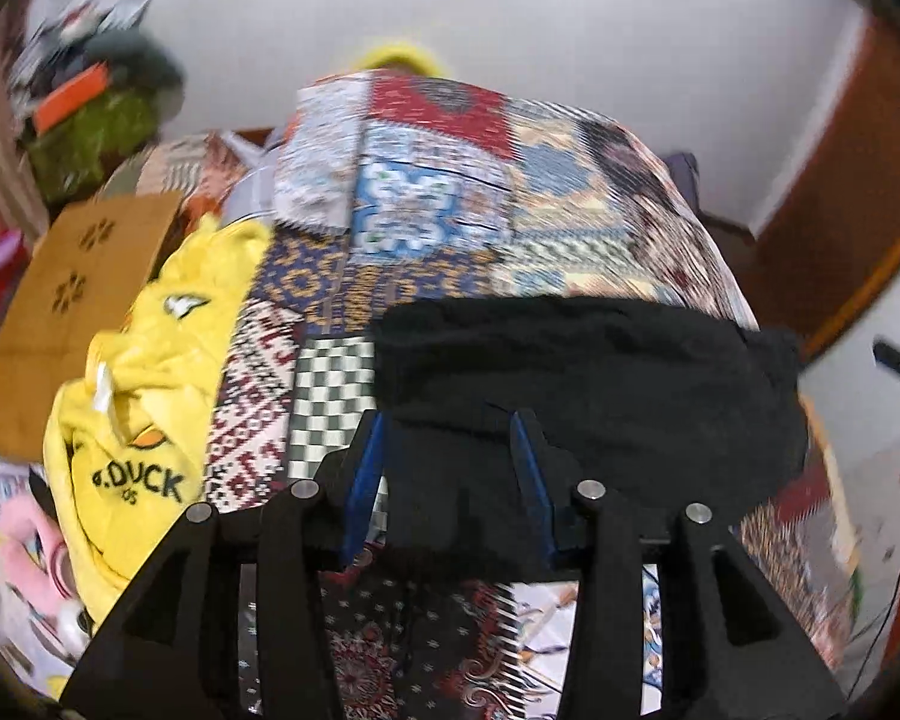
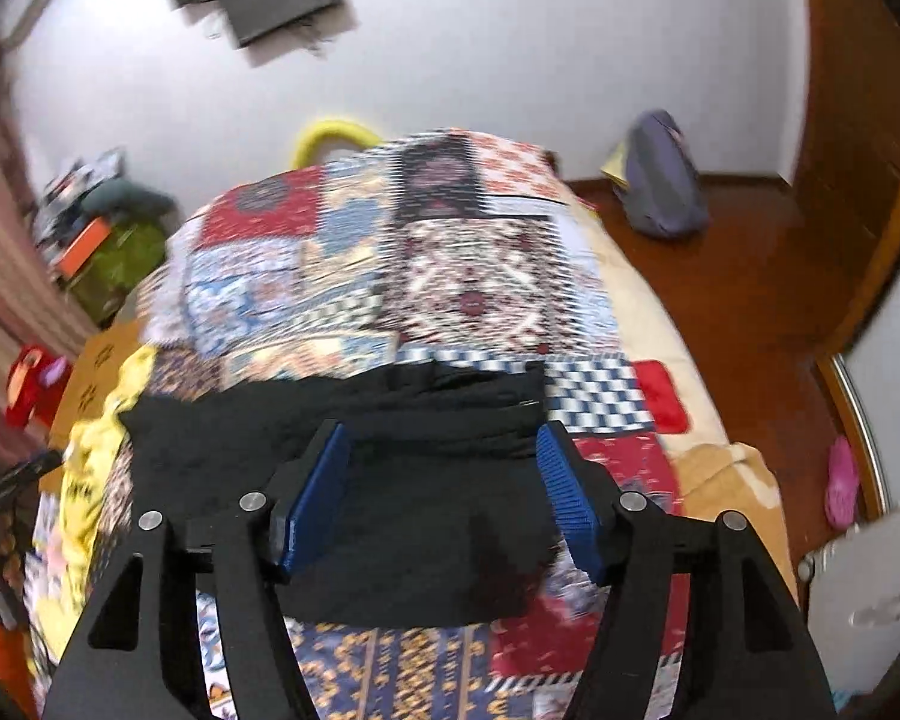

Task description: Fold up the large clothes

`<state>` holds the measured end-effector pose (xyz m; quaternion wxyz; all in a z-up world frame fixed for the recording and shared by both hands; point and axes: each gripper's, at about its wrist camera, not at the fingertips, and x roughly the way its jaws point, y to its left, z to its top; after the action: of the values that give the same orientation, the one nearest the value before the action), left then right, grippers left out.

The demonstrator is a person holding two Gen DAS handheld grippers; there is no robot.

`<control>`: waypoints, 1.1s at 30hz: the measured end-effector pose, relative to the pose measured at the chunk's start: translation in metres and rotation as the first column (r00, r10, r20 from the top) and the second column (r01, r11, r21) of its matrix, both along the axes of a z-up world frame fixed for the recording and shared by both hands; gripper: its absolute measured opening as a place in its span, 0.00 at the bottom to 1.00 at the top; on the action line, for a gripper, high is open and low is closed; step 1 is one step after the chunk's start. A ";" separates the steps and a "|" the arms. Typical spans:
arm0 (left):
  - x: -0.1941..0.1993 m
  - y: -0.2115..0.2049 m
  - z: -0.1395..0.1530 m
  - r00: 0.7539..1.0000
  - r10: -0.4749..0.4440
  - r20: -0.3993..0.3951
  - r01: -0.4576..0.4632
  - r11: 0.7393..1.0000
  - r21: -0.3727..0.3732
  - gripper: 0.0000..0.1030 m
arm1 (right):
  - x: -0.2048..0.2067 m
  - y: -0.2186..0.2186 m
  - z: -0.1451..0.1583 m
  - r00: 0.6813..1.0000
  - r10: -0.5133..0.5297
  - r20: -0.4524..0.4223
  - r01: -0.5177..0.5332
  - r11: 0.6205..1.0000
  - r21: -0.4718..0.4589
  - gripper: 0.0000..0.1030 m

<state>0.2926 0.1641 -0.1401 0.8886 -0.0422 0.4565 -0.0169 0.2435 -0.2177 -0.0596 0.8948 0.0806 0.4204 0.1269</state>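
A black garment lies folded in a flat bundle on the patchwork bedspread. My left gripper hovers over its near left part with the blue pads apart and nothing pinched between them. In the right wrist view the same black garment lies below my right gripper, whose blue pads stand wide apart, clear of the cloth. Both views are blurred.
A yellow duck-print garment lies crumpled at the bed's left edge beside a brown cardboard sheet. Clutter fills the far left corner. A grey bag leans on the wall over the wooden floor. A pink slipper lies at right.
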 end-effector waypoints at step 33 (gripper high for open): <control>0.092 -0.097 -0.103 0.995 -0.083 -0.061 0.086 0.995 0.055 0.44 | 0.054 0.101 -0.116 0.987 0.102 -0.125 -0.110 0.992 -0.054 0.84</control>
<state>0.3851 0.0667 -0.2434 0.8741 0.0023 0.4840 -0.0403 0.2976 -0.1169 -0.1757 0.8615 0.0384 0.4816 0.1564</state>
